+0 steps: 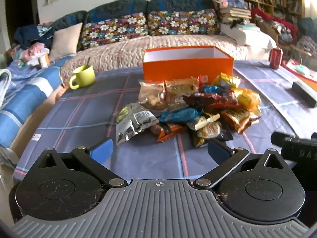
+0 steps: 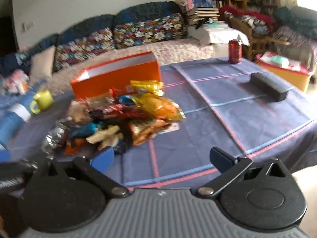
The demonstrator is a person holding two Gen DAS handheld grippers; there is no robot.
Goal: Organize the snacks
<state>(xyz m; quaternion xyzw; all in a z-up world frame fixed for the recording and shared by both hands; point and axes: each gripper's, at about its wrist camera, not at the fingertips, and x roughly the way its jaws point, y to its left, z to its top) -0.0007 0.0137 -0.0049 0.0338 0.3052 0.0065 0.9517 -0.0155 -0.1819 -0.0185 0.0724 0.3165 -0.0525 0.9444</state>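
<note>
Your left gripper (image 1: 160, 148) is spread wide and holds nothing, hovering low over the plaid cloth of the counter (image 1: 79, 119) just short of the snack pile (image 1: 190, 109). Your right gripper (image 2: 167, 156) is likewise spread and bare, its left blue fingertip (image 2: 103, 156) right at the near edge of the same pile (image 2: 118, 119), though that view is blurred. The snacks lie in one loose heap near the middle of the counter: a crumpled silver bag (image 1: 132, 123) nearest you on the left, blue and orange wrappers in the middle, yellow packets toward the right and back. Just behind the heap stands the orange box (image 1: 188, 67), open at the top, white inside; its contents are hidden from you. A yellow-green mug (image 1: 82, 77) sits to the left of the box, a dark flat case (image 2: 269, 87) well to the right, and a red can (image 2: 235, 51) at the far right edge. Beyond the counter runs a sofa with flowered cushions (image 1: 150, 23).
</note>
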